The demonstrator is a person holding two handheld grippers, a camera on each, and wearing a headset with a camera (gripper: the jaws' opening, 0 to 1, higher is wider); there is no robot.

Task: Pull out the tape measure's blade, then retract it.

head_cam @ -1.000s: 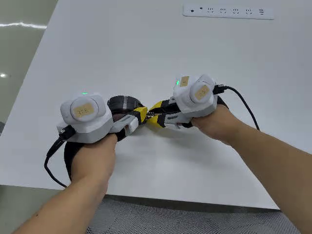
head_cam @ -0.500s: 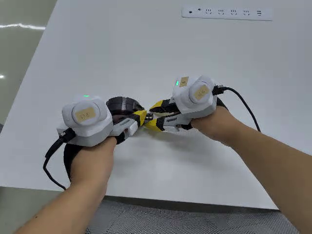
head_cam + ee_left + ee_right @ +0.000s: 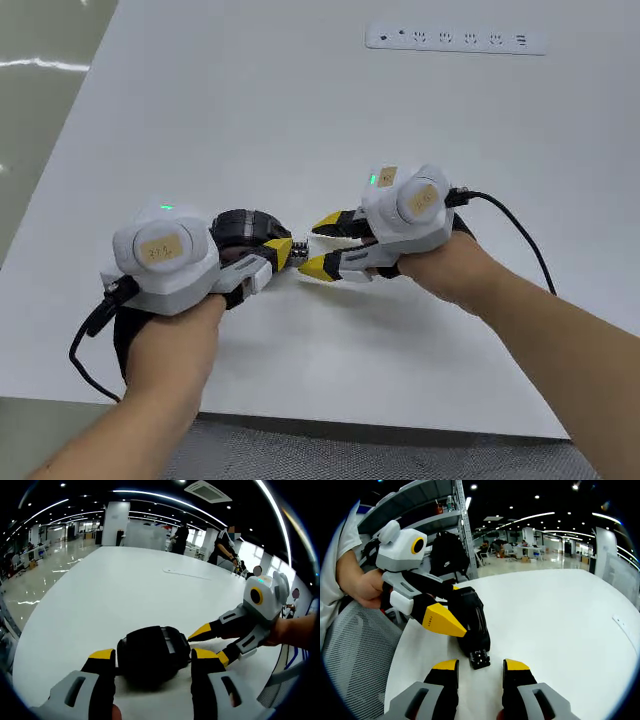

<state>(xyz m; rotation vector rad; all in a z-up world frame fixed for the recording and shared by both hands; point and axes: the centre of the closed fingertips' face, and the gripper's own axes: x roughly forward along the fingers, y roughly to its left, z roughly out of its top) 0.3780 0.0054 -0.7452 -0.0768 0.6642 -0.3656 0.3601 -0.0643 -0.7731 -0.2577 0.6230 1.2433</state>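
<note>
Head view down; gripper views close, opposed, sharing tape measure (image 3: pixel 150 652).

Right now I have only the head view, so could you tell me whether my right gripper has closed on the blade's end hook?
Observer: Not yet. In the right gripper view the right gripper is open, and the end hook sits between its tips, touching neither.
Operator: Thank you. Is the case held firmly?
Observer: In the left gripper view the left gripper presses a jaw against each flank of the tape measure.
</note>
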